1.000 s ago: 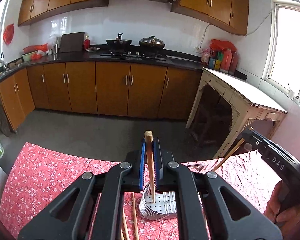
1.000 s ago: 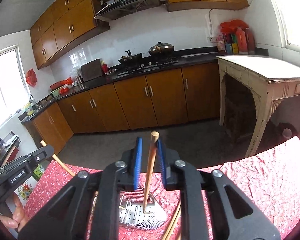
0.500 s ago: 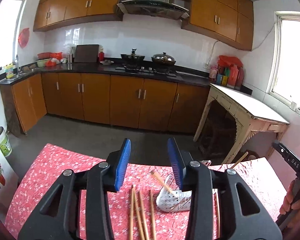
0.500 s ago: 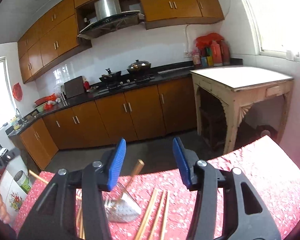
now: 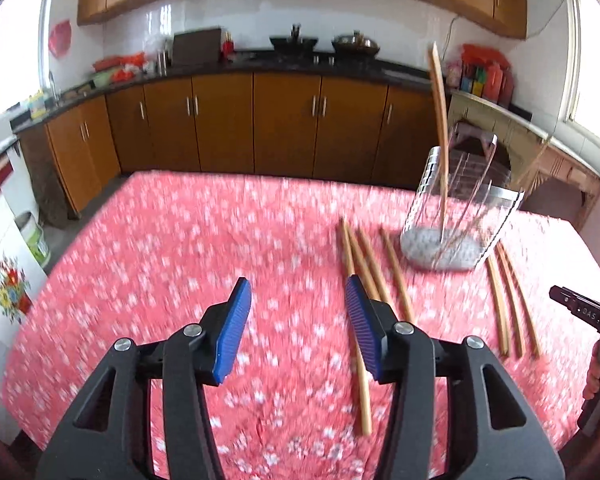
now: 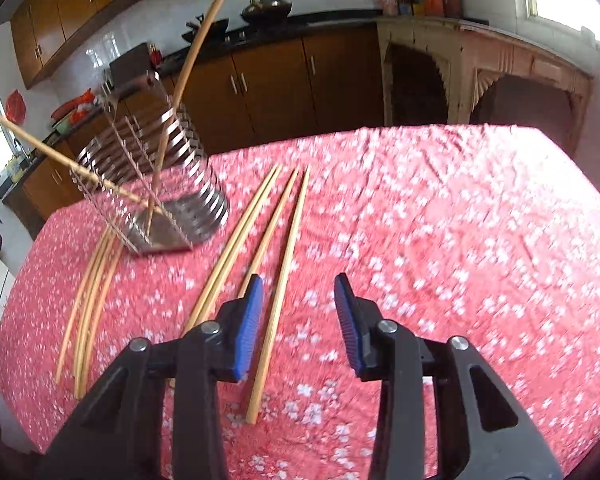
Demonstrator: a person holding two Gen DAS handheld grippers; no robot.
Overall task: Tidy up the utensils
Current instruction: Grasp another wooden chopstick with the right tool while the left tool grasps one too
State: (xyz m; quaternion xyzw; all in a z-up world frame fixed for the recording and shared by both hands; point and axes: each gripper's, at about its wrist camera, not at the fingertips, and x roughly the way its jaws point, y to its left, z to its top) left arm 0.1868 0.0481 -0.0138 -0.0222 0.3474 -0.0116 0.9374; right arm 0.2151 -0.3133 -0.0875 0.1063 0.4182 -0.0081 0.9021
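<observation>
Spreading wide under it all is the red cloth (image 6: 440,220), and on it the wire holder (image 6: 160,184) stands with two chopsticks (image 6: 180,92) already leaning inside. Loose chopsticks (image 6: 276,280) lie flat beside it, more on its far side. Right gripper (image 6: 298,320), jaws just narrowing, half open and empty, straddles one stick. Left gripper (image 5: 298,332), jaws just widening, part open, empty too, its right finger over a stick (image 5: 362,376). Risk here: sticks lie close together, so a closing pinch could catch two or flick one off the cloth.
</observation>
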